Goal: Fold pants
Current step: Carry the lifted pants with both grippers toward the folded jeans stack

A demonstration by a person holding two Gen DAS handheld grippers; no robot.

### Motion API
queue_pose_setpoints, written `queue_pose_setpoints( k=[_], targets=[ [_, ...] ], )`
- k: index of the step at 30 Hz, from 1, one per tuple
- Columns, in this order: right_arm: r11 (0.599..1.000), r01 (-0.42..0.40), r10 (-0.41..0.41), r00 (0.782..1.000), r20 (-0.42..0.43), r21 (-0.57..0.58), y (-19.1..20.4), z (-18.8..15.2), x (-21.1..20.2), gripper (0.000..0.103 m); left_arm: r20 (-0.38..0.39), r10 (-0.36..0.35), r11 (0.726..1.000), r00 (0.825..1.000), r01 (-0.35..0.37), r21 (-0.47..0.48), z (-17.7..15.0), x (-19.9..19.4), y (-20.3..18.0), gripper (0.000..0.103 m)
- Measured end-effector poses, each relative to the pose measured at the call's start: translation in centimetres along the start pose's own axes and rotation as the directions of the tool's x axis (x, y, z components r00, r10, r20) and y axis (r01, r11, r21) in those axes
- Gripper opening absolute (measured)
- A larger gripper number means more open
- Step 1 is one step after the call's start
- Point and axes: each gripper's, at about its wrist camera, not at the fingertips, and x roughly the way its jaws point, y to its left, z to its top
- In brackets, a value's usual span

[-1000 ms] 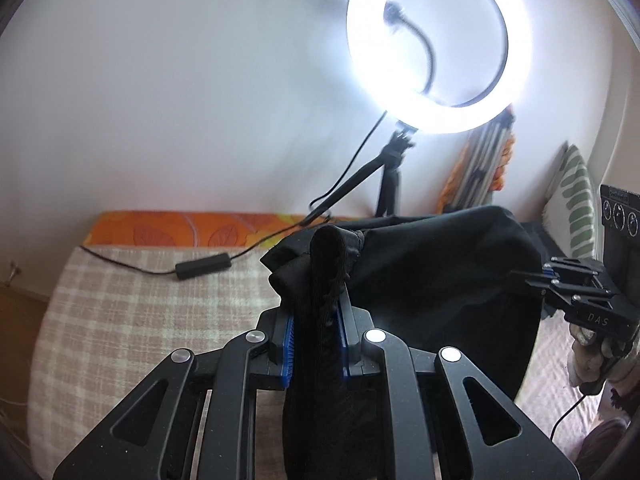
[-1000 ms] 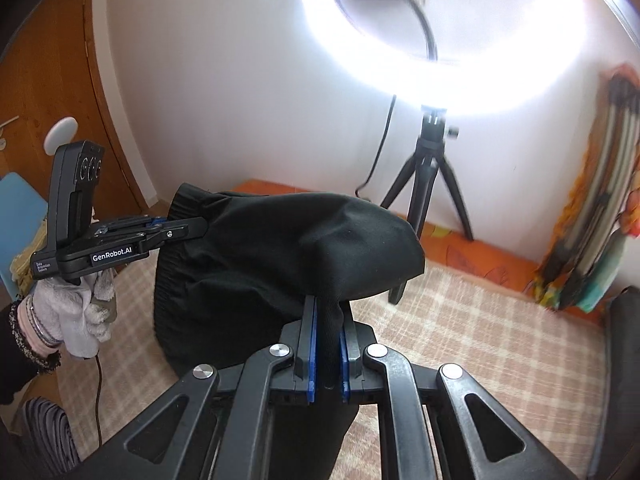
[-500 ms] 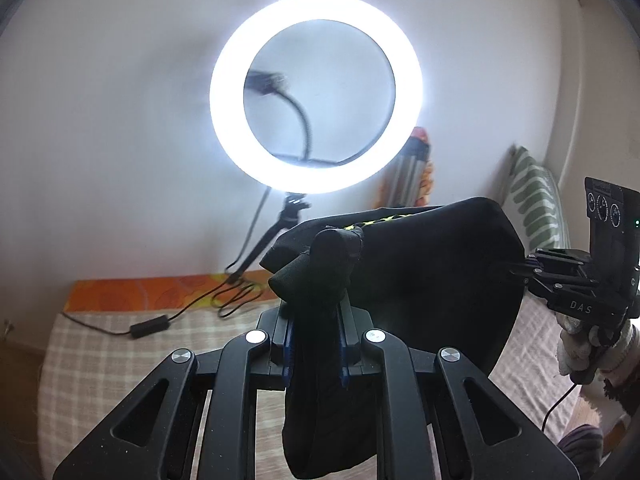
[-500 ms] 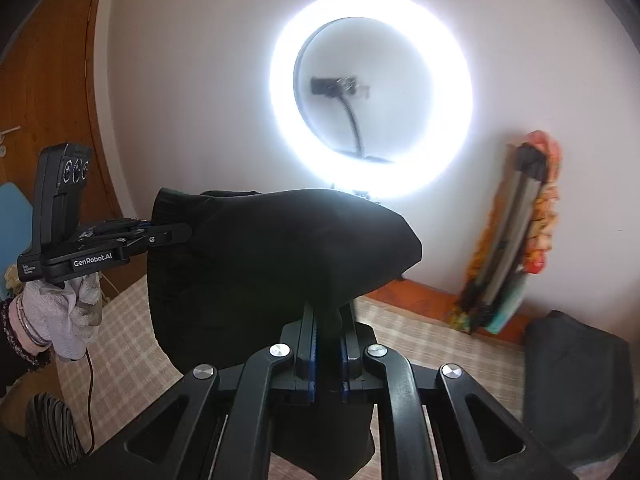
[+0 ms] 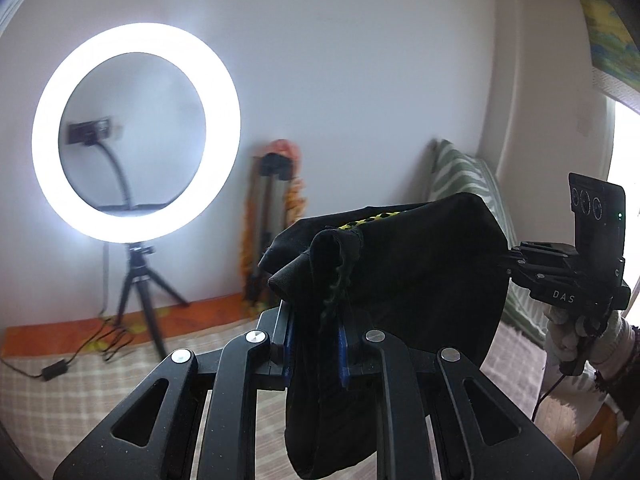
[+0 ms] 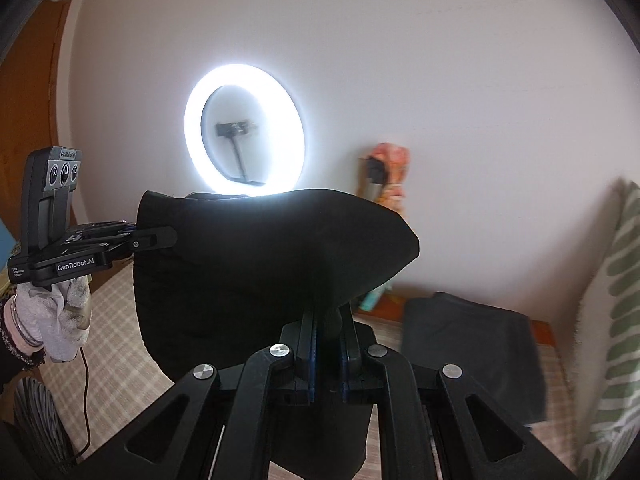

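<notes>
left gripper (image 5: 314, 354) pinching bunched waistband of black pants (image 5: 408, 276) | right gripper (image 6: 328, 354) clamped on the other edge | pants held aloft between both, above checked bed (image 6: 108, 320) | soft, light, limp, will sag; best held at waistband corners | ring light (image 5: 136, 132) behind

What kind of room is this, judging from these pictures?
Probably a bedroom at home, set up for recording: a checked bed cover, a striped pillow against the wall, and a ring light on a tripod.
</notes>
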Motion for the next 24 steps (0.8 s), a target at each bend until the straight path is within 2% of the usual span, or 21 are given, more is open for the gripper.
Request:
queue_pose_setpoints(
  k=[8, 13, 21, 24],
  targets=[
    [0.993, 0.115, -0.115, 0.993, 0.002, 0.032, -7.4, -0.8, -3.9, 0.006, -0.011, -0.097, 0.995, 0.995, 0.097, 0.033, 1.3, 5.4, -6.3, 0.015],
    [0.985, 0.165, -0.166, 0.986, -0.001, 0.058, -11.8, -1.5, -5.1, 0.006, -0.032, -0.129, 0.99, 0.991, 0.131, 0.056, 1.6, 9.1, -9.7, 0.014],
    [0.976, 0.199, -0.198, 0.98, -0.025, 0.086, -17.7, -2.4, -4.7, 0.006, -0.058, -0.158, 0.986, 0.986, 0.16, 0.043, 1.2, 14.7, -12.1, 0.014],
    [0.977, 0.2, -0.196, 0.979, -0.055, 0.078, -19.5, -2.4, -2.5, 0.006, -0.076, -0.15, 0.988, 0.986, 0.153, 0.029, 1.1, 17.2, -12.0, 0.014]
  ],
)
